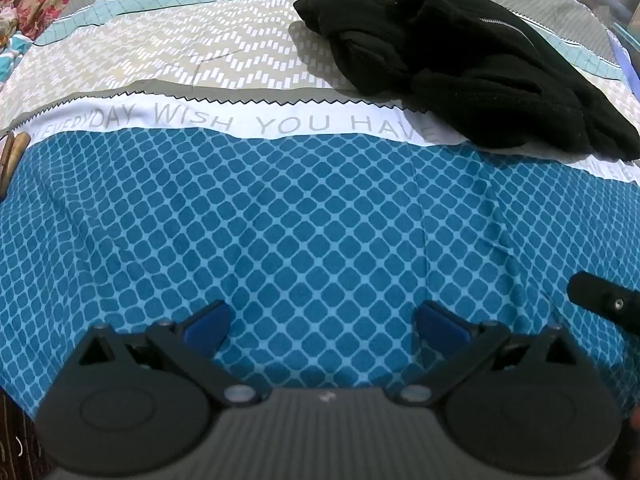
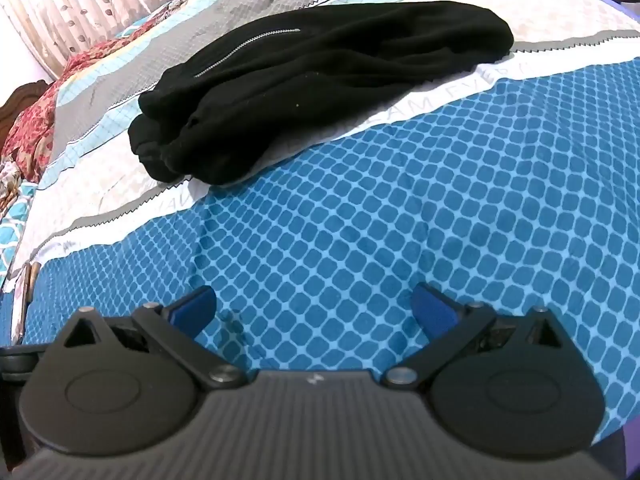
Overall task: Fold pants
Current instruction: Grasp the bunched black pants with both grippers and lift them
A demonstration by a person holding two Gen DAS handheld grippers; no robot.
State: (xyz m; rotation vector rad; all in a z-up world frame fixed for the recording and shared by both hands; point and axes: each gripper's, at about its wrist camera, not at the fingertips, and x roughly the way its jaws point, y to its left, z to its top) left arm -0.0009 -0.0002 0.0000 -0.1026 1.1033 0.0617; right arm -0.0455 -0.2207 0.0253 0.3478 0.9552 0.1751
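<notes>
— So, going left to right from the white lettered band (image 1: 280,122) on the bedsheet (image 1: 304,232): what can you read?

— "EVERYDAY WISH YOU HAVE" in grey capitals. Past that the black pants (image 1: 460,60) lie across the band and cover the rest. From the right wrist view only "EAM EVER" shows beyond them. I see no brand label on the pants, just a metal zip (image 2: 244,50).

— Where do the pants sit, then?

— Bunched in a heap on the far side of the band and overlapping it at its right end. Both grippers are on the near side of it, over the blue lattice print, well apart from the cloth.

— And the grippers?

— The left gripper (image 1: 320,322) has its jaws spread wide with nothing between them. Same for the right gripper (image 2: 312,308): wide apart and empty.

— How will the pants handle?

— Soft and limp, I'd judge, a thick knit or fleece, light enough, not slippery. They will sag rather than hold shape. Best to pinch the waistband or the cuffed ends (image 2: 160,152) and spread them flat first.
</notes>
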